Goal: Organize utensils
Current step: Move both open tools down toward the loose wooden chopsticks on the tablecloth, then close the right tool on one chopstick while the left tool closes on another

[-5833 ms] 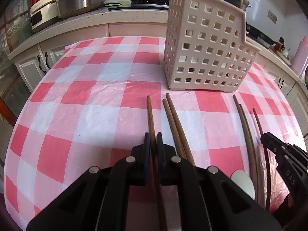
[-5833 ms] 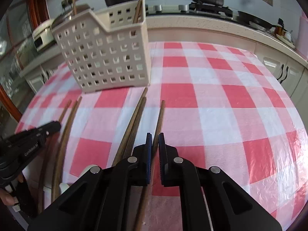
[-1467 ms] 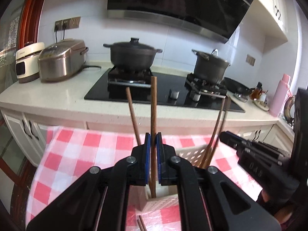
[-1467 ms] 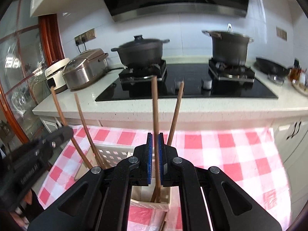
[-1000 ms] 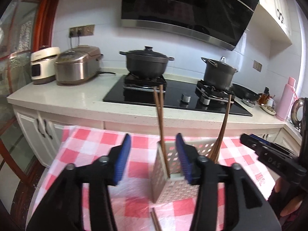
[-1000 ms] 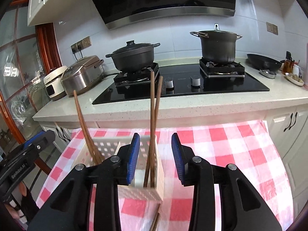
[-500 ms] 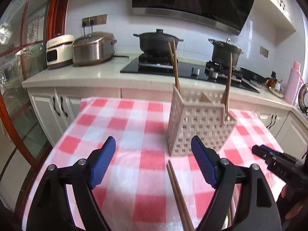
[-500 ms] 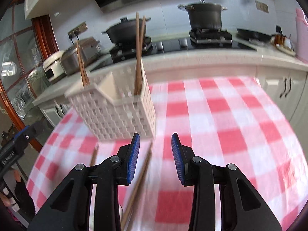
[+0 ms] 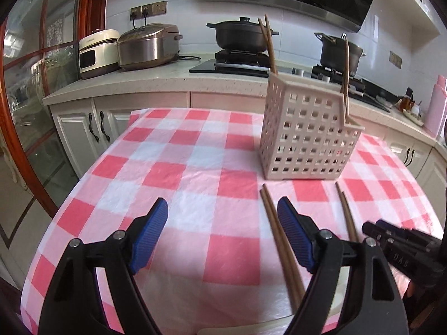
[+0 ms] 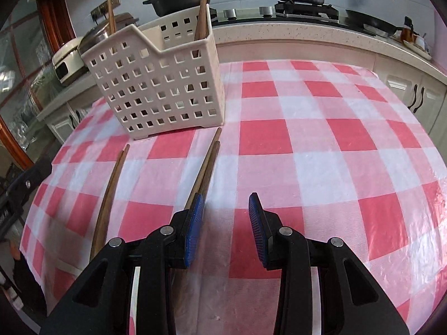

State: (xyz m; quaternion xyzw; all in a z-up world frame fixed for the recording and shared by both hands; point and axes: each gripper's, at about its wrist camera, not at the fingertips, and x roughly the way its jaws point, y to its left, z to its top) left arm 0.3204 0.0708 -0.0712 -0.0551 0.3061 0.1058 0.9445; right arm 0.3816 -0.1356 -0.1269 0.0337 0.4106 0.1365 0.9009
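Observation:
A cream perforated basket (image 9: 304, 131) (image 10: 159, 83) stands upright on the red-checked tablecloth (image 9: 178, 173). Brown chopsticks (image 9: 268, 44) (image 10: 202, 8) stick up out of both of its ends. Two more pairs lie flat on the cloth in front of it. One pair (image 9: 276, 231) (image 10: 110, 195) runs just inside the right finger of my left gripper (image 9: 222, 203), which is wide open and holds nothing. The other pair (image 10: 205, 167) (image 9: 347, 215) passes under the left finger of my right gripper (image 10: 226, 196), which is open and empty.
Behind the table runs a kitchen counter with two rice cookers (image 9: 145, 46), a hob and two dark pots (image 9: 243, 35). The table's left edge (image 9: 50, 223) drops off near a glass door. A pink bottle (image 9: 438, 106) stands far right.
Both grippers let go of the chopsticks they held upright in the basket and opened, the left wider. Both then drew back and sank toward the tablecloth in front of the basket.

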